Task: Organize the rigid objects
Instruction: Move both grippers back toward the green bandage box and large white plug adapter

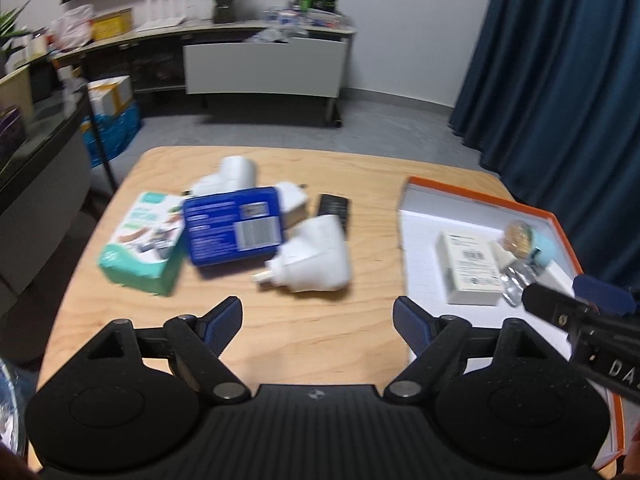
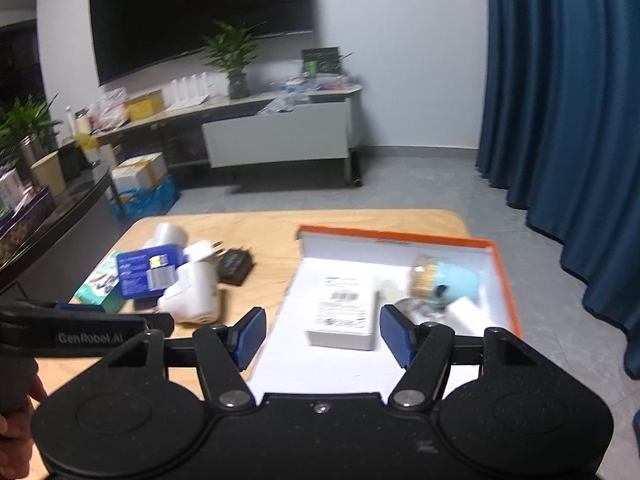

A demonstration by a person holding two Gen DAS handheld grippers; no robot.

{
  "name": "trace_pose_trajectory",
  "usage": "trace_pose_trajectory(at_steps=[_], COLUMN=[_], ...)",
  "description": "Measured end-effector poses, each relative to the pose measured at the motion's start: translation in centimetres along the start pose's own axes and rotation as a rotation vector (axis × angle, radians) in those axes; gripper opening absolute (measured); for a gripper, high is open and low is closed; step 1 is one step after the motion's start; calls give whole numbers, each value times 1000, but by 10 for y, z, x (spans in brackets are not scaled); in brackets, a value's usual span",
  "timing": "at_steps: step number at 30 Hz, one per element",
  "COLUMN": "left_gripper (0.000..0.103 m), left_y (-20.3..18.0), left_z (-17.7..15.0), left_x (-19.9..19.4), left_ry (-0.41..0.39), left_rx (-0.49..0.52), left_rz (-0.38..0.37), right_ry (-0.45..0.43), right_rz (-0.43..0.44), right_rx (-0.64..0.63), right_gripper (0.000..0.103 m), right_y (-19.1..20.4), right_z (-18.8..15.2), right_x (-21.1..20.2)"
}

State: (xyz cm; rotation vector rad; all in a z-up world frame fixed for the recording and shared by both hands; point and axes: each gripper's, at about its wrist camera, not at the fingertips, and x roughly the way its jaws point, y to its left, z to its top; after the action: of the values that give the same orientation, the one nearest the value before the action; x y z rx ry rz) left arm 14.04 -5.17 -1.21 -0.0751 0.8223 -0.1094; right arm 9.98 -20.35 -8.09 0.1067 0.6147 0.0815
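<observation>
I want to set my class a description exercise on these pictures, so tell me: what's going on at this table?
A person holds a two-finger gripper in each hand above a wooden table, sorting small items into an orange-rimmed box. Both the left gripper and the right gripper are open and empty. In the box lie a white carton and a light-blue brush. On the table wait a blue box, a green box, white adapters and a black item.

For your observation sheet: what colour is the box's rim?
Orange on the box, clearest in the right wrist view.
</observation>
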Motion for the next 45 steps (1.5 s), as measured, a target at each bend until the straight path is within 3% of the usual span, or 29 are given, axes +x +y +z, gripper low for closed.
trace_pose_trajectory(at_steps=[17,45], left_gripper=[85,86], left_y=[59,87], left_z=[-11,-13], left_x=[-8,-8], left_ry=[-6,-23], left_rx=[-81,-129], left_rz=[55,76], right_ry=[53,70], right_rz=[85,112], right_rx=[-78,-87], right_gripper=[76,76], right_y=[58,77], right_z=[-3,-5], right_x=[27,44])
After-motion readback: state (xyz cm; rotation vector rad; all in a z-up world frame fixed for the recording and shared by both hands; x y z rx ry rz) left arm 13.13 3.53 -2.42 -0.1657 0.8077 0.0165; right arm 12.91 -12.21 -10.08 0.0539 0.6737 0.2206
